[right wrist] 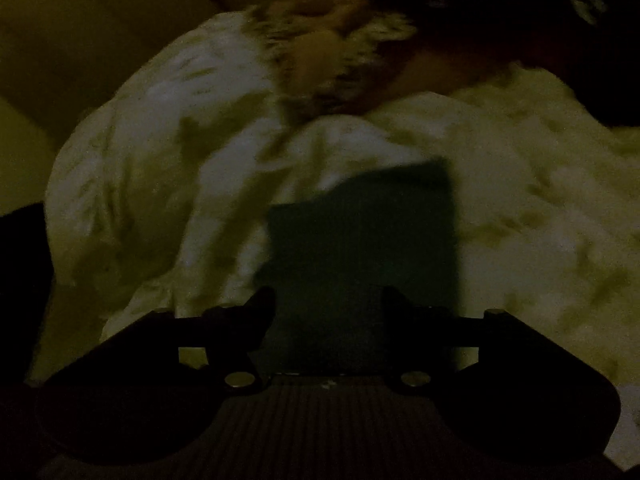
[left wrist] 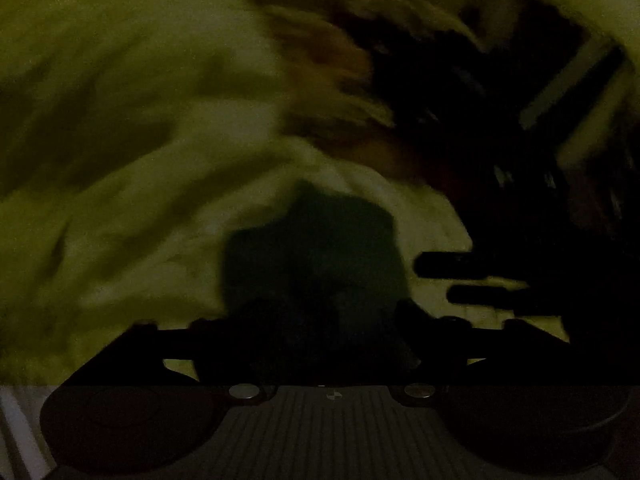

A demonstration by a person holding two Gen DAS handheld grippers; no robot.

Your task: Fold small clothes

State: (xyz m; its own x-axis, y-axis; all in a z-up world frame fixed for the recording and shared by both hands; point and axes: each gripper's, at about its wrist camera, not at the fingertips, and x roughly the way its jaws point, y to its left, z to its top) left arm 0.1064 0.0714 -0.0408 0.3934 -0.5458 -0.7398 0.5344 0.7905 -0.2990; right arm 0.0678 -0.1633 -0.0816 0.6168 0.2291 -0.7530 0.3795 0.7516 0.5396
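Both views are dark and blurred. A small dark green cloth (left wrist: 316,252) lies folded into a rough rectangle on pale rumpled bedding (left wrist: 140,160). My left gripper (left wrist: 332,320) is low over its near edge, fingers standing wide apart, the cloth between and ahead of them. Two dark bars at the right are the right gripper (left wrist: 436,280), just beside the cloth. In the right wrist view the green cloth (right wrist: 360,240) lies flat between the spread fingers of my right gripper (right wrist: 328,308); I see no pad pressing on it.
A brown, mottled bundle of cloth (right wrist: 328,40) sits behind the green one on the bedding (right wrist: 520,200). It shows too as a brown bundle (left wrist: 332,80). Dark things (left wrist: 460,120) crowd the far right. A yellowish flat surface (right wrist: 60,40) rises at the left.
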